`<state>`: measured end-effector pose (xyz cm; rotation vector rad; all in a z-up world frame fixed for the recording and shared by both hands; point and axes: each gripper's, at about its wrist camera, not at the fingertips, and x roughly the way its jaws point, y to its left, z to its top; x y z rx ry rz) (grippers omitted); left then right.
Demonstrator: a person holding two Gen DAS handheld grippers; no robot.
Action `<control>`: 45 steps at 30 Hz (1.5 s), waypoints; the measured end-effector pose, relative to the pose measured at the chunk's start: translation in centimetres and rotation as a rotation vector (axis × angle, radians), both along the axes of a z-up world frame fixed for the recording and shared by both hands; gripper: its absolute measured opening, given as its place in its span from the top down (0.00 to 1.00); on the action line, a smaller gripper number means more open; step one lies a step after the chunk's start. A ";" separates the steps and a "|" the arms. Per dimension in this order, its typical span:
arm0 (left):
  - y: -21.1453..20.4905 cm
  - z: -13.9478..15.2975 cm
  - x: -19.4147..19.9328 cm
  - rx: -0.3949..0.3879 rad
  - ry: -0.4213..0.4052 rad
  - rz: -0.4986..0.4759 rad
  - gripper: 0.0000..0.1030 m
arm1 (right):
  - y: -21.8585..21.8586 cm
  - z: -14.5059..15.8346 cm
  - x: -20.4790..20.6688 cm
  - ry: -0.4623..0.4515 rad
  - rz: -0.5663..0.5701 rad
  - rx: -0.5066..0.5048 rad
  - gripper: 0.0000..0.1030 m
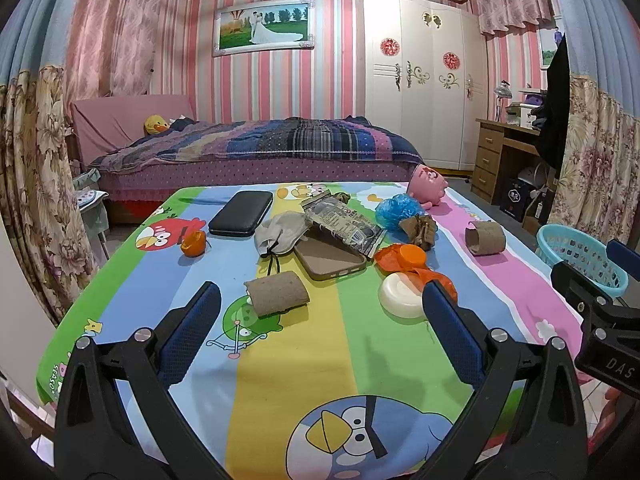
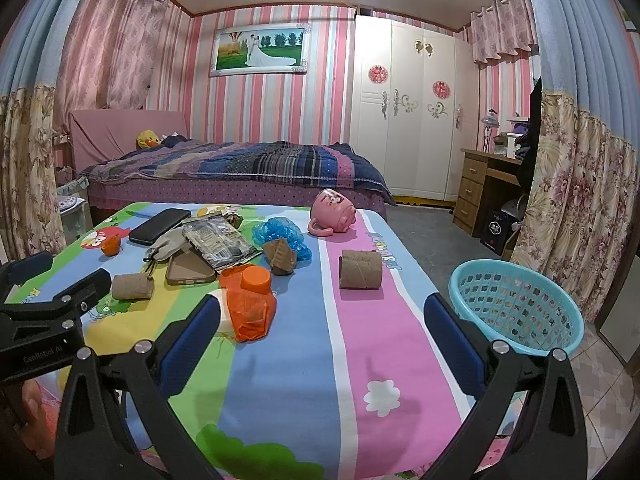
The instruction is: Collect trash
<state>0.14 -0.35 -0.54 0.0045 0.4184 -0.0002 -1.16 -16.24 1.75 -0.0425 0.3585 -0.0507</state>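
Note:
A table with a colourful cartoon cloth (image 1: pixel 304 360) carries scattered items. Two cardboard tubes lie on it: one near the left gripper (image 1: pixel 277 293), one on the pink stripe (image 2: pixel 361 269). An orange plastic bag (image 2: pixel 250 304), a crumpled blue bag (image 2: pixel 282 234), crumpled brown paper (image 2: pixel 282 258), a foil wrapper (image 2: pixel 220 245) and an orange peel (image 1: pixel 194 243) lie mid-table. My left gripper (image 1: pixel 320 300) is open and empty above the near table. My right gripper (image 2: pixel 322 316) is open and empty, near the table's right side.
A turquoise basket (image 2: pixel 516 306) stands off the table's right edge. A black case (image 1: pixel 241 213), a phone case (image 1: pixel 330 258), a grey pouch (image 1: pixel 276 234), a white round dish (image 1: pixel 402 295) and a pink mug (image 2: pixel 334 213) also lie on the table. A bed stands behind.

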 end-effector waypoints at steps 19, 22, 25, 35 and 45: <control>0.3 0.2 0.1 -0.002 0.001 -0.001 0.05 | -0.2 -0.1 0.0 0.008 -0.006 0.008 0.04; 0.3 0.2 0.1 -0.002 0.001 -0.001 0.05 | -0.3 -0.2 0.1 0.006 -0.004 0.008 0.04; 0.4 0.2 0.2 -0.002 0.002 -0.001 0.05 | -0.3 -0.2 0.1 0.008 -0.003 0.008 0.04; 0.4 0.2 0.1 -0.002 0.002 -0.001 0.05 | -0.3 -0.2 0.2 0.008 -0.004 0.009 0.04; 0.4 0.2 0.1 -0.003 0.002 -0.002 0.05 | -0.8 -0.5 0.3 0.012 -0.007 0.012 0.04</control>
